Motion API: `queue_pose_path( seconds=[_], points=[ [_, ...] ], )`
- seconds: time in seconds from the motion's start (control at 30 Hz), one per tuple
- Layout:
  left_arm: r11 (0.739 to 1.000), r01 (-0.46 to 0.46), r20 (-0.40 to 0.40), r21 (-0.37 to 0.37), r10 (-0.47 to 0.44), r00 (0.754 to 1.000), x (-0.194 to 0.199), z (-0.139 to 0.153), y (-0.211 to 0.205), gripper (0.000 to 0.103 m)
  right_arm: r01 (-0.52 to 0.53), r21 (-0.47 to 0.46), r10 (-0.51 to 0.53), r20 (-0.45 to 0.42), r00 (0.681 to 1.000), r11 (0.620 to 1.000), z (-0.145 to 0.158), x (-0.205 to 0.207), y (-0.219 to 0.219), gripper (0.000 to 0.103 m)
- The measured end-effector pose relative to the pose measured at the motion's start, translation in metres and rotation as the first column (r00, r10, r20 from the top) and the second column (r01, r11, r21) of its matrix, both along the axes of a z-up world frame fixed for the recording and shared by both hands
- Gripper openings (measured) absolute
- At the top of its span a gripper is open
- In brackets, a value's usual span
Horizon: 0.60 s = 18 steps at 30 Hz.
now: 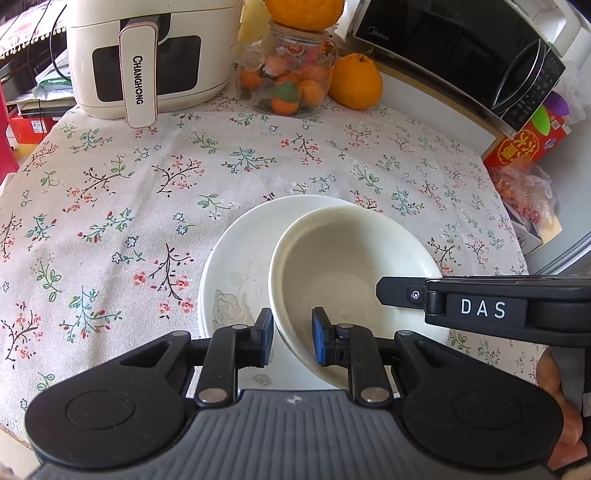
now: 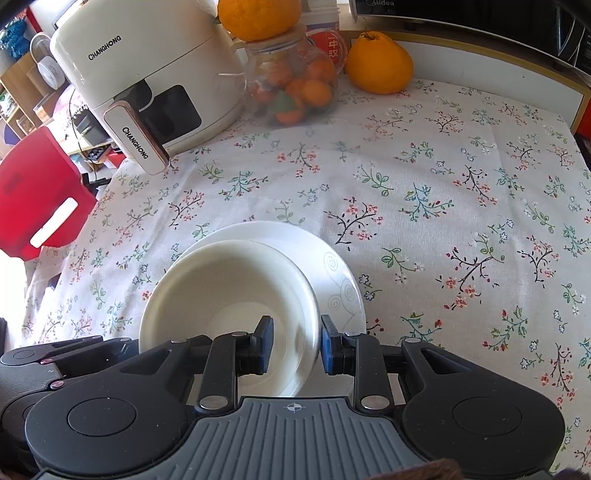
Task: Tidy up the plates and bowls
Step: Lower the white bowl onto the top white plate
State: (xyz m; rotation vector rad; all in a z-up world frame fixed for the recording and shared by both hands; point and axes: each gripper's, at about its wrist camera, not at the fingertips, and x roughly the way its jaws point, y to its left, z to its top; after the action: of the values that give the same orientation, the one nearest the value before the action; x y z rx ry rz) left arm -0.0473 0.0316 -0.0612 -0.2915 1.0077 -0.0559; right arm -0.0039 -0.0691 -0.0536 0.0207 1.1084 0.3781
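Two handheld grippers meet over a tabletop covered by a pale cloth printed with small flowering twigs. Near the front edge lies a white plate with faint grey swirls, and over it sits a plain cream bowl, tilted, its opening facing up toward the cameras. The left gripper pinches the bowl's left rim, one blue pad inside the wall and one outside, jaws narrowed onto the thin edge. The right gripper does the same on the opposite side, its blue pads pressed either side of the rim; in the left wrist view its black body, lettered DAS, reaches in from the right. Whether the bowl's base touches the plate cannot be told. At the far end of the tabletop stands a cream air fryer marked CHANGHONG, beside it a clear glass jar of small oranges with one large orange resting on top, and another large orange just to the jar's right. A black microwave sits further right, raised on a ledge. Fingers of a hand show at the right edge of the left wrist view.
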Motion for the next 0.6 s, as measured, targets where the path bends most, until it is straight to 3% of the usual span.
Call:
queue_pose_path(
  seconds=[0.6],
  points=[
    [1.000, -0.011, 0.004, -0.003, 0.011, 1.000, 0.0006, -0.0014, 0.0013, 0.019, -0.005, 0.000, 0.005, 0.008, 1.000, 1.000, -0.0014, 0.0001, 0.0020, 0.028]
  ],
)
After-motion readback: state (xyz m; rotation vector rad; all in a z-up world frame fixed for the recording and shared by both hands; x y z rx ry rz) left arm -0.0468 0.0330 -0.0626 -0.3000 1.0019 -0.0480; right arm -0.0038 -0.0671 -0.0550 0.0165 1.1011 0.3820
